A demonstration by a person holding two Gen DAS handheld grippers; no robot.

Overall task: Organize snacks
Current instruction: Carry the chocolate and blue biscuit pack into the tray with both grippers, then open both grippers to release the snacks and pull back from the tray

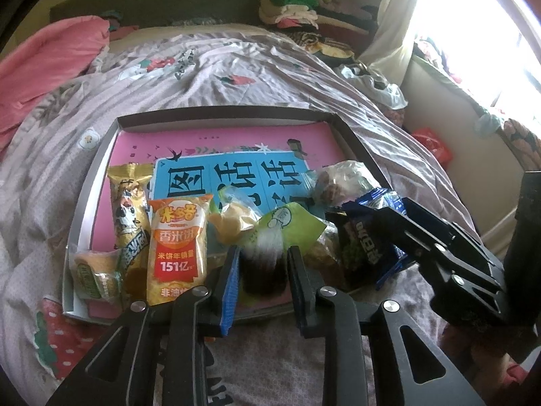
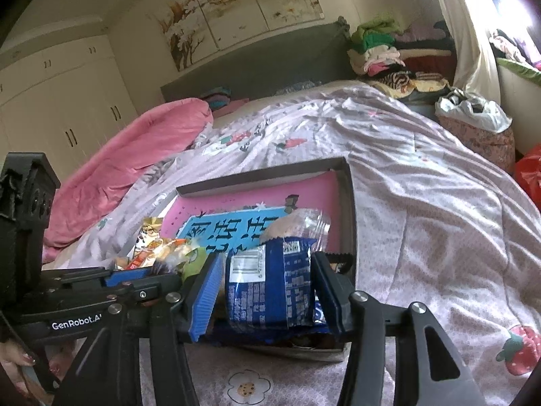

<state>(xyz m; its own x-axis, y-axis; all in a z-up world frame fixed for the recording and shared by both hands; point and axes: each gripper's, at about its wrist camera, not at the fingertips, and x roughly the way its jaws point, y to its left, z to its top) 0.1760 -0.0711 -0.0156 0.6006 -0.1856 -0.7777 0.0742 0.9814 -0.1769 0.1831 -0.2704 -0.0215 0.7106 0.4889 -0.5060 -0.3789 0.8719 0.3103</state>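
Crinkly foil and film packets fill the near end of a shallow tray (image 1: 98, 165) that lies on the bed (image 1: 236, 67), close to its near edge. In the left wrist view, a gold wafer bar (image 1: 130, 203) and an orange rice-cracker pack (image 1: 179, 247) sit along the tray's left wall, with a small green-labelled cake (image 1: 93, 274) in the near left corner. A pink book (image 1: 216, 145) lines the tray floor. The left tool (image 1: 263, 270) hangs over the tray's near edge with its jaws a narrow way apart around the dark lower end of a green packet (image 1: 287, 223); blur hides whether the pads press on it, so contact cannot be told. At the near right corner the right tool (image 1: 378, 213) reaches in at a blue cookie packet (image 1: 365, 240).

From the right wrist view, that blue packet (image 2: 270, 287) stands upright between the right tool's (image 2: 267, 287) jaws, which are partly apart. The blue ribbed pad (image 2: 203, 297) lies against the packet's left side and the black pad against its right, so it looks clamped. A clear bag (image 2: 297, 223) of pale snacks sits just behind it.

These packets are likely light, soft and air-puffed, with slick film that can slide and brittle contents that crush under a hard squeeze. Taking hold across the flat middle or at a crimped end seal, with gentle pressure, would probably suit best.
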